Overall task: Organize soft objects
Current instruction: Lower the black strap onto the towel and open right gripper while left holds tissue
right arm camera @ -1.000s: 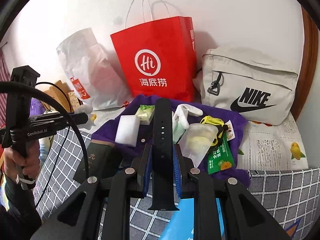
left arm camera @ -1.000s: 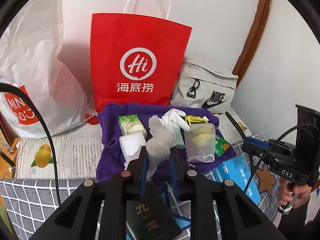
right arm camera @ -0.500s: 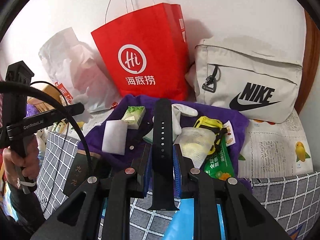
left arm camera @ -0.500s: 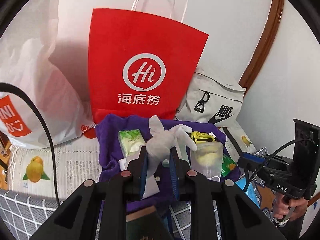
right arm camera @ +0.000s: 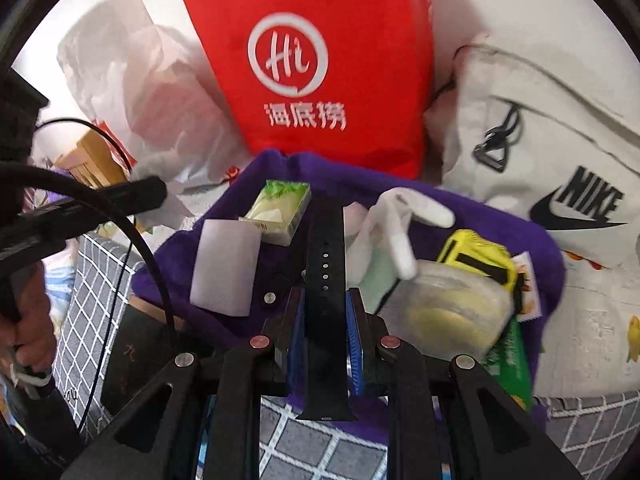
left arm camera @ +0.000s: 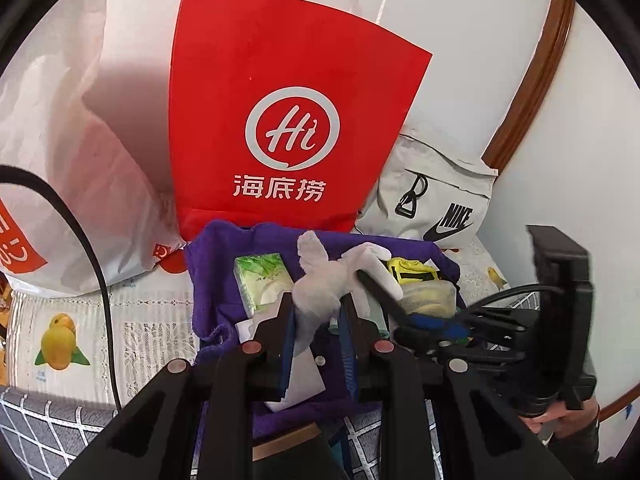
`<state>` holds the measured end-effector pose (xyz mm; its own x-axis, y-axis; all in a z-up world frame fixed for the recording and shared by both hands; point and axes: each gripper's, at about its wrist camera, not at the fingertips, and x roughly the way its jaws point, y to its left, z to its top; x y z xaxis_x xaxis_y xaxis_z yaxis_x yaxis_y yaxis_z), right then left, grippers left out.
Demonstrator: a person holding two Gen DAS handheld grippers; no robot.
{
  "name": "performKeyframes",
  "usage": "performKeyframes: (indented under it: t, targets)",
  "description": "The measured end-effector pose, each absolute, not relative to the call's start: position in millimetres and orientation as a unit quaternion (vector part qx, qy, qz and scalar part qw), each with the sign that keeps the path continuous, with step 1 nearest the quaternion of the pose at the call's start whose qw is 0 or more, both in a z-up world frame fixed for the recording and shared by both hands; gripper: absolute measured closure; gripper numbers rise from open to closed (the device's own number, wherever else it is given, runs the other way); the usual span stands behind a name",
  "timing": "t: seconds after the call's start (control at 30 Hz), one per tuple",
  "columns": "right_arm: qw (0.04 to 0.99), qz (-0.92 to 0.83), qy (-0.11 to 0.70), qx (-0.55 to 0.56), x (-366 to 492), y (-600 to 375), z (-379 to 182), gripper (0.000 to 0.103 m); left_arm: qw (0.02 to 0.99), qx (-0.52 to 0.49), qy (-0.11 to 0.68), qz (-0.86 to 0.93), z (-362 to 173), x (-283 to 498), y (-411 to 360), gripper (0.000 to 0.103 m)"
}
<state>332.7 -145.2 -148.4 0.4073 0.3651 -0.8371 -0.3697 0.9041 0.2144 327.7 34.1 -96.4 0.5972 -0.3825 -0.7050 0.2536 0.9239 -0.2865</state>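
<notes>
Black, perforated silicone watch strap [right arm camera: 325, 304] stands lengthwise between the closed fingers of the right gripper [right arm camera: 325, 312], which clamps it above the near edge of a rumpled purple towel [right arm camera: 500, 220]. Pale grey fabric glove [left arm camera: 324, 280] bunches between the closed fingers of the left gripper [left arm camera: 318, 312], its fingers splaying upward over the same towel. On the towel lie a white foam block [right arm camera: 226, 266], a green tissue pack [right arm camera: 280, 210], a white glove [right arm camera: 400, 220], a clear pouch with yellow contents [right arm camera: 452, 312] and a yellow-black item [right arm camera: 476, 256]. Behind stand a red paper bag [left arm camera: 288, 120], a white plastic bag [left arm camera: 80, 160] and a beige Nike pouch [left arm camera: 436, 200].
</notes>
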Motion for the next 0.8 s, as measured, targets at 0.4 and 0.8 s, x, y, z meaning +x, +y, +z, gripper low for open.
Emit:
performKeyframes:
  t: [0.4, 0.8]
  targets:
    - [0.820, 0.211, 0.531, -0.007, 354.2, -121.8, -185.0, 0.083, 0.882, -0.096, 0.422, -0.186, -104.0, 335.0, 39.0, 0.083]
    - [0.821, 0.202, 0.533, 0.026, 357.8, -144.8, -179.4, 0.062, 0.870, -0.106, 0.441, -0.193, -117.4, 343.7, 33.8, 0.083]
